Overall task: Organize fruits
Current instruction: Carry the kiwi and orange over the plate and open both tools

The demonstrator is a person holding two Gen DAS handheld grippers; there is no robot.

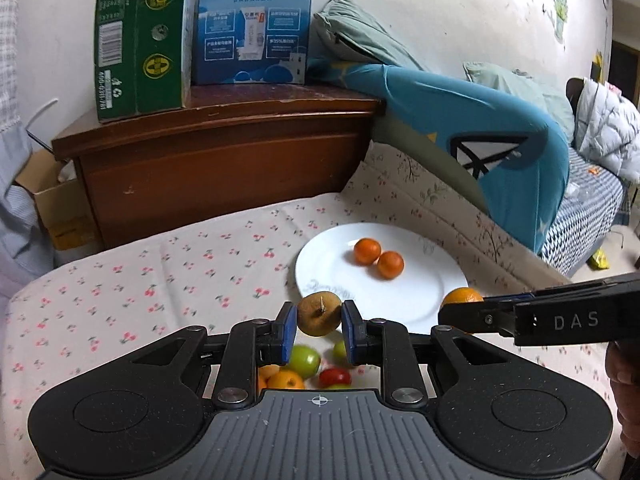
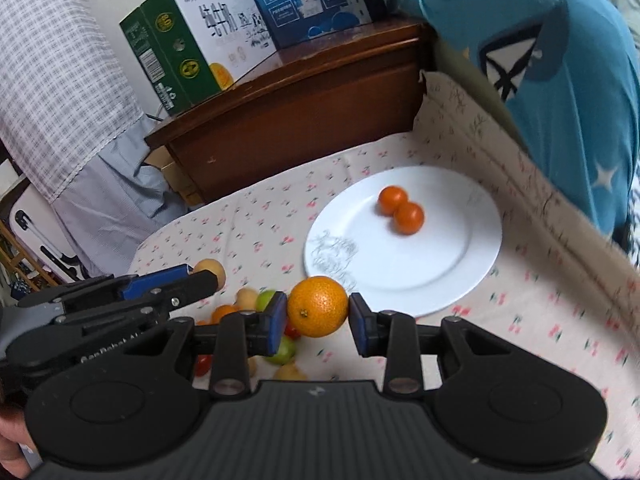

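My left gripper [image 1: 319,320] is shut on a brownish-yellow pear [image 1: 319,314] with its stem facing me, held above the cloth. My right gripper [image 2: 318,312] is shut on a large orange [image 2: 317,306]. Both hang just short of the near rim of a white plate [image 1: 340,272], which holds two small tangerines [image 1: 378,258]. In the right wrist view the plate [image 2: 440,264] and tangerines [image 2: 400,210] lie ahead and to the right. A pile of loose fruit [image 1: 306,370], with green, orange and red pieces, lies on the cloth under the grippers. The right gripper [image 1: 464,312] shows from the side in the left wrist view.
A cherry-print cloth [image 1: 160,272] covers the surface. A wooden cabinet [image 1: 224,160] behind it carries a green carton [image 1: 140,40] and a blue carton [image 1: 254,28]. A blue quilt [image 1: 480,132] rises at the right, next to the plate. A person's hand [image 1: 624,384] shows at the right edge.
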